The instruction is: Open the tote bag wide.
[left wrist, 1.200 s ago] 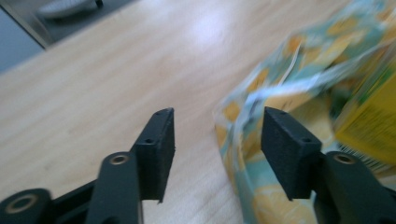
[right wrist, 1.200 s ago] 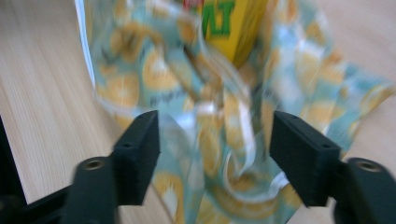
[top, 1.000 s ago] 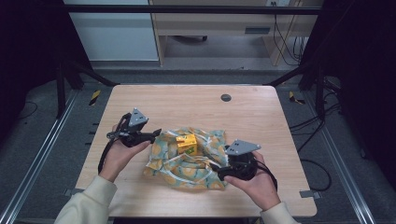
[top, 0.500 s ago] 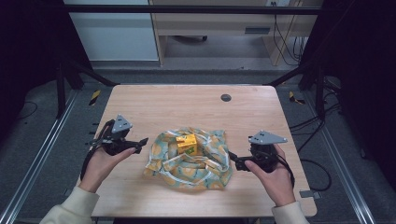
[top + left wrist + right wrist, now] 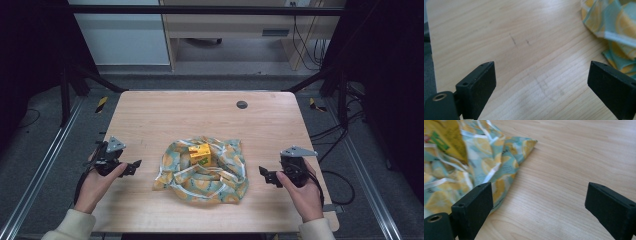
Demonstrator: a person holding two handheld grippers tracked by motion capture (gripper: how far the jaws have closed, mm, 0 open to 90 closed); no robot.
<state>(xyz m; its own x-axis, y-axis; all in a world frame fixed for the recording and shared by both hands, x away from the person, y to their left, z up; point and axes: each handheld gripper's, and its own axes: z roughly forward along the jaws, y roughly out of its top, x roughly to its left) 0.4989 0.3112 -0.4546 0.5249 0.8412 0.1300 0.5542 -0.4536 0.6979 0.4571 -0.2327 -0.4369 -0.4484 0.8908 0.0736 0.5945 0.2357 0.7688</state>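
Observation:
A crumpled cloth (image 5: 202, 170) printed with lemons on teal lies in the middle of the wooden table (image 5: 200, 115). A small yellow box (image 5: 200, 154) rests on top of the cloth. My left gripper (image 5: 134, 166) is held off the cloth's left side, open, nothing between its jaws. My right gripper (image 5: 265, 174) is off the cloth's right side, also open and empty. In the left gripper view (image 5: 541, 85) a cloth edge (image 5: 611, 25) shows at upper right. The right gripper view (image 5: 537, 205) has the cloth (image 5: 486, 165) and yellow box (image 5: 444, 137) at upper left.
A small dark round grommet (image 5: 242, 104) sits near the table's far edge. Bare wood surrounds the cloth on all sides. Dark frame posts and cables stand beyond both table sides.
Both grippers have pulled outward from the cloth, the left one leftward and the right one rightward. A second ago they were at the cloth's edges; the cloth now lies untouched.

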